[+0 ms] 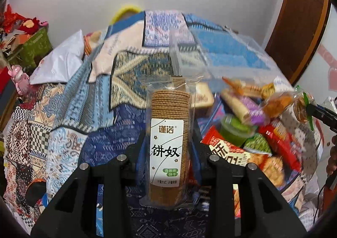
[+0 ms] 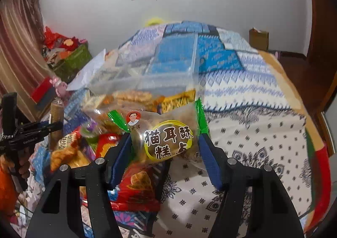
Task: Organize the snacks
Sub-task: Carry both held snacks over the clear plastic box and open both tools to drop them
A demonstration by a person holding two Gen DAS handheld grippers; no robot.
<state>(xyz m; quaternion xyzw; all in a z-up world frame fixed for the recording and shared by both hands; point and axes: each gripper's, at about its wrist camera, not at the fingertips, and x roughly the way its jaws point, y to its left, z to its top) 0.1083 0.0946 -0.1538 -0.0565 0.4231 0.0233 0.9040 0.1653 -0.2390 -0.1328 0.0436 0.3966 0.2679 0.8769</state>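
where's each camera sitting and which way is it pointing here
Left wrist: on the left tongs, looking forward and down across a quilt; they are shut on a cracker sleeve; black fingers fill the bottom.
Right wrist: on the right tongs, aimed forward and down over the same quilt; they clamp a green-edged pastry bag; a hand shows at left.
Shared: each view catches the other tongs, the snack pile and a clear box.
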